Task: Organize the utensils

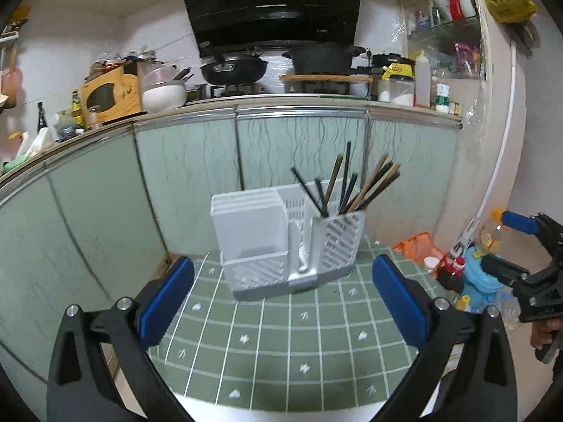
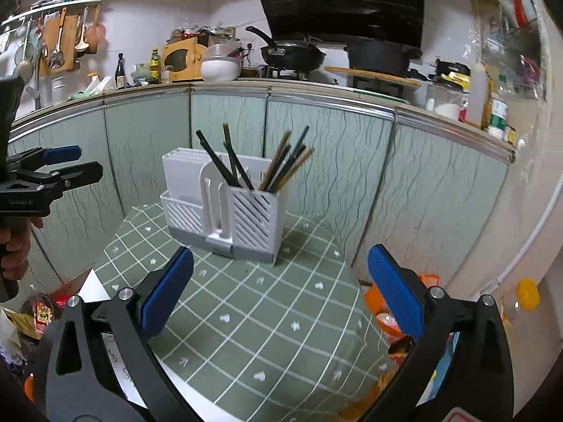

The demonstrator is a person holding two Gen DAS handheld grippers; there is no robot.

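Note:
A white and grey utensil rack (image 1: 281, 246) (image 2: 218, 211) stands at the far side of a green checked tablecloth (image 1: 281, 334) (image 2: 253, 302). Several black and brown chopsticks (image 1: 352, 186) (image 2: 267, 165) stand upright in its slotted right compartment. My left gripper (image 1: 281, 299) is open above the cloth, short of the rack, with nothing between its blue pads. My right gripper (image 2: 279, 292) is open too, also short of the rack and empty. Each gripper shows at the edge of the other's view: the right gripper (image 1: 535, 246) and the left gripper (image 2: 52, 172).
Pale green cabinet doors (image 1: 183, 183) rise right behind the table. Above them a counter (image 1: 281, 100) carries pans, a bowl and bottles. Orange and blue clutter (image 1: 457, 267) sits right of the table, and more bags (image 2: 38, 313) lie on the left. A hand (image 2: 14, 246) holds the left gripper.

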